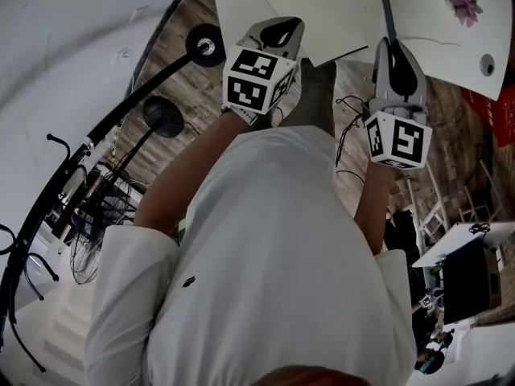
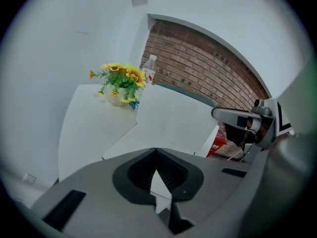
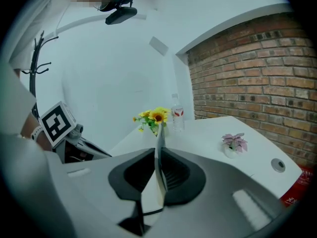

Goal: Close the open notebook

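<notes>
- Your left gripper (image 2: 156, 151) has its jaws pressed together at the tips with nothing between them. It hangs above the near edge of the white table (image 2: 99, 128).
- Your right gripper (image 3: 158, 143) is also all but closed. Only a thin pale sliver shows between the pads, probably a jaw's own edge rather than a page.
- No view shows the notebook. The table's far corner holds the sunflowers (image 2: 121, 81) and a water bottle (image 2: 150, 68), and a small pink plant (image 3: 234, 144) stands near its right edge. The stretch between them lies bare.
- The head view is mostly your own shirt, with the table only along the top edge. Tip your head forward first, so you can find the notebook before you reach for it.
- Spread one pair of jaws before you arrive, since closed tips will likely just shove the cover along.
- Slip one jaw under the free edge of the open cover, not the spine, and pinch lightly so no pages crease.
- Steady the other half with the second gripper, then swing the cover over the spine and press it flat.
</notes>
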`<state>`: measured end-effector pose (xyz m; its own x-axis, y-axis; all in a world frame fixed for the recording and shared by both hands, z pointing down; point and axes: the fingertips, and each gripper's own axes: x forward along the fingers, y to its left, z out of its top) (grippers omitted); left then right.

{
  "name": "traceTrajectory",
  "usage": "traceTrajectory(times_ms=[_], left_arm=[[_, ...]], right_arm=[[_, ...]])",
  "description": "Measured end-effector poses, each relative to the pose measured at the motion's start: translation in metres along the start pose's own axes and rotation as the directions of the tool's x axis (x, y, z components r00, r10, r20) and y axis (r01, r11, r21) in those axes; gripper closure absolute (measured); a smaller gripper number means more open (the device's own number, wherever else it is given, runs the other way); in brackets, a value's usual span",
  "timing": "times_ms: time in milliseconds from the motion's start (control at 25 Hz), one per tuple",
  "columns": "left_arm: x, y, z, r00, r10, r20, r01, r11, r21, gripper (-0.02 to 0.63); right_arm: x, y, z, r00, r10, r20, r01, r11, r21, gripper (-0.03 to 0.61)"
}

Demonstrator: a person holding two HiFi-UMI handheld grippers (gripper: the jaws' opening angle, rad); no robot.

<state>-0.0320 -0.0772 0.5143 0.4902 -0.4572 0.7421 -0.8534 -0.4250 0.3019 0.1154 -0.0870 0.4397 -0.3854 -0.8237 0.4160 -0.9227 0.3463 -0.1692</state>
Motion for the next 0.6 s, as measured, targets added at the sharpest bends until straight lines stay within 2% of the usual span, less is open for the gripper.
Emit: traceTrajectory(times_ms=[360, 600], left_arm=[[-0.019, 0.000, -0.015, 1.000, -0.014, 0.000, 0.014, 1.000, -0.021, 0.604], [-0.026, 0.003, -0.025, 1.000, -0.018, -0.006, 0.018, 1.000, -0.022, 0.604]], right_arm=[[-0.010, 0.027, -0.014, 0.999, 0.033, -0.026, -0.033, 0.999, -0.025, 0.523], [-0.014, 0.041, -0.027, 0.996, 0.077, -0.040, -0.076, 0.997, 0.027, 0.517]])
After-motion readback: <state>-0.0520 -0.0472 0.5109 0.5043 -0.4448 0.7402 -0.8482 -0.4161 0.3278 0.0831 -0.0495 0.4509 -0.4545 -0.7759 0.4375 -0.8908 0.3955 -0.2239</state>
